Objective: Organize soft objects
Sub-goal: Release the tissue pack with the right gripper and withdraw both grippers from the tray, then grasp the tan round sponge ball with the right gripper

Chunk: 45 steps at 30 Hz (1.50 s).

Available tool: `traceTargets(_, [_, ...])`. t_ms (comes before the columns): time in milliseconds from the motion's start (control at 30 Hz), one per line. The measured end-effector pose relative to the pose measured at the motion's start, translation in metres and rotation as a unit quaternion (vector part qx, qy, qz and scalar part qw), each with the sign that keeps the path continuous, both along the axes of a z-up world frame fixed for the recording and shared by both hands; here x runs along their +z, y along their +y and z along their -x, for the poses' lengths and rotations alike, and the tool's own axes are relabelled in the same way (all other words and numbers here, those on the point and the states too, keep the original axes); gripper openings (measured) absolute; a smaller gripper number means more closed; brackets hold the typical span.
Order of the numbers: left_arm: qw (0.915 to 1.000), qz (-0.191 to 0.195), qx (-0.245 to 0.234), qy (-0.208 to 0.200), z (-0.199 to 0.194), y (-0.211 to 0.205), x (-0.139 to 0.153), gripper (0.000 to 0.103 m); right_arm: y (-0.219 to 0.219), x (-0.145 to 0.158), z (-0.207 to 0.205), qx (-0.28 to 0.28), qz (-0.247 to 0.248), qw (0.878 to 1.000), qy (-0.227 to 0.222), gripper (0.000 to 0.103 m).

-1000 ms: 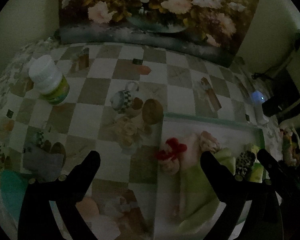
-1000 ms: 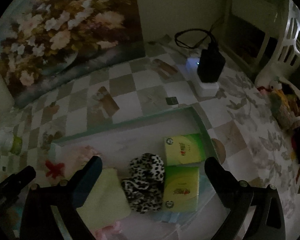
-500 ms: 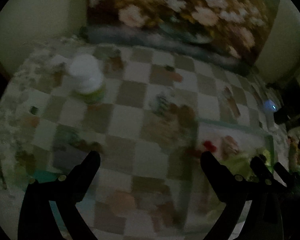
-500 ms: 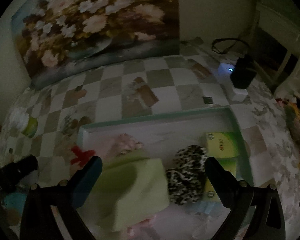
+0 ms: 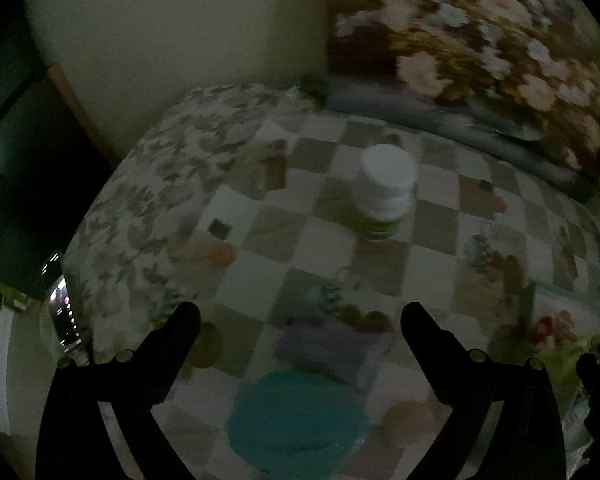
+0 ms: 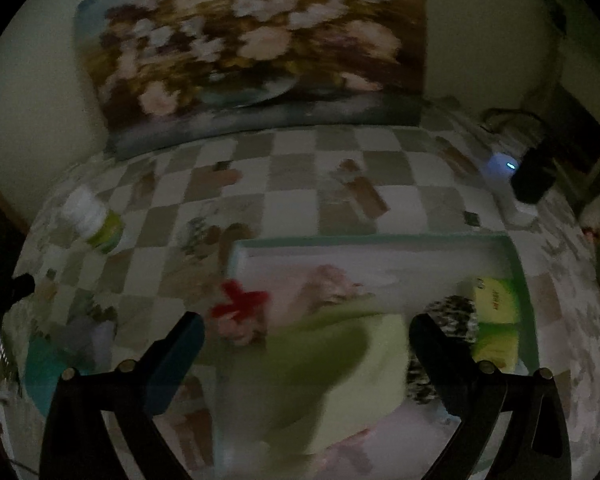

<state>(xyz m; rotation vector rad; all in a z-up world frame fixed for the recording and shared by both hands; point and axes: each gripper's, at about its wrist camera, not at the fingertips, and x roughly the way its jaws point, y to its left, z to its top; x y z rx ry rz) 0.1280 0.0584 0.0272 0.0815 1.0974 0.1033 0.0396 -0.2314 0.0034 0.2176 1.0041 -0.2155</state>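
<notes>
The room is dim and both views are blurred. The left tongs point(image 5: 300, 316) stand wide apart with nothing between the fingers, held above the checkered tablecloth of the table point(image 5: 252, 208). Directly below the gap between the fingers lies a teal cloth point(image 5: 296, 416), and just beyond it, touching or overlapping its far edge, a folded lavender-grey cloth point(image 5: 324, 350). Farther ahead and well apart from both stands a white-capped bottle point(image 5: 384, 192) with a green label. At the far right edge of this view the tray corner point(image 5: 534, 296) shows, with a red bow-shaped piece point(image 5: 542, 326) just inside it.

The right tongs point(image 6: 306, 326) are likewise spread open and empty, held over the shallow tray point(image 6: 364, 240) with its pale green rim. Under and between the fingers lies a light green cloth point(image 6: 332, 364), filling the near middle of the tray. To its left, at the tray's left rim, sits the red bow on a pink soft item point(image 6: 242, 304). Behind the green cloth lies another pink soft piece point(image 6: 332, 280). By the right finger rests a leopard-print soft item point(image 6: 452, 316), and beside that, against the tray's right wall, two green tissue packs point(image 6: 494, 300). The teal and lavender cloths lie outside the tray, on the table left of the left finger. A flower painting point(image 6: 260, 40) leans at the table's back.
</notes>
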Motion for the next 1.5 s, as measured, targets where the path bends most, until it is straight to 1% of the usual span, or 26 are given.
traceTargets(167, [0.9997, 0.015, 0.018, 0.012, 0.001, 0.023, -0.007, 0.1, 0.042, -0.006, -0.008, 0.06, 0.004, 0.998, 0.013, 0.103])
traceTargets(267, [0.9995, 0.01, 0.026, 0.016, 0.001, 0.032, -0.009, 0.1, 0.067, -0.014, -0.01, 0.092, 0.003, 0.995, 0.026, 0.103])
traceTargets(367, [0.9989, 0.0, 0.035, 0.032, 0.0, 0.044, -0.019, 0.1, 0.09, -0.023, -0.012, 0.122, -0.001, 0.992, 0.042, 0.103])
traceTargets(467, [0.9974, 0.006, 0.046, 0.055, -0.003, 0.057, -0.032, 0.1, 0.107, -0.035, -0.013, 0.141, -0.008, 0.988, 0.061, 0.103])
traceTargets(600, [0.9953, 0.017, 0.06, 0.073, -0.007, 0.066, -0.043, 0.1, 0.128, -0.051, -0.014, 0.165, 0.0, 0.983, 0.084, 0.103])
traceTargets(767, [0.9948, 0.027, 0.05, 0.085, -0.009, 0.062, -0.048, 0.1, 0.144, -0.068, -0.014, 0.185, -0.002, 0.977, 0.111, 0.103])
traceTargets(833, [0.9949, 0.023, 0.042, 0.089, -0.01, 0.058, -0.049, 0.1, 0.148, -0.073, -0.014, 0.191, 0.004, 0.974, 0.121, 0.103])
traceTargets(967, [0.9951, 0.001, 0.031, 0.094, -0.01, 0.053, -0.052, 0.1, 0.156, -0.083, -0.012, 0.201, 0.013, 0.97, 0.136, 0.103])
traceTargets(1100, [0.9943, 0.005, 0.03, 0.103, -0.01, 0.055, -0.054, 0.1, 0.166, -0.09, -0.011, 0.216, 0.02, 0.966, 0.143, 0.103])
traceTargets(1300, [0.9943, -0.002, 0.025, 0.103, -0.011, 0.054, -0.054, 0.1, 0.176, -0.102, -0.008, 0.23, 0.034, 0.96, 0.157, 0.103])
traceTargets(1400, [0.9943, -0.004, 0.019, 0.105, -0.011, 0.052, -0.054, 0.1, 0.177, -0.108, -0.01, 0.226, 0.046, 0.959, 0.163, 0.103])
traceTargets(1500, [0.9943, -0.006, 0.015, 0.105, -0.011, 0.05, -0.054, 0.1, 0.17, -0.111, -0.011, 0.213, 0.034, 0.963, 0.162, 0.103])
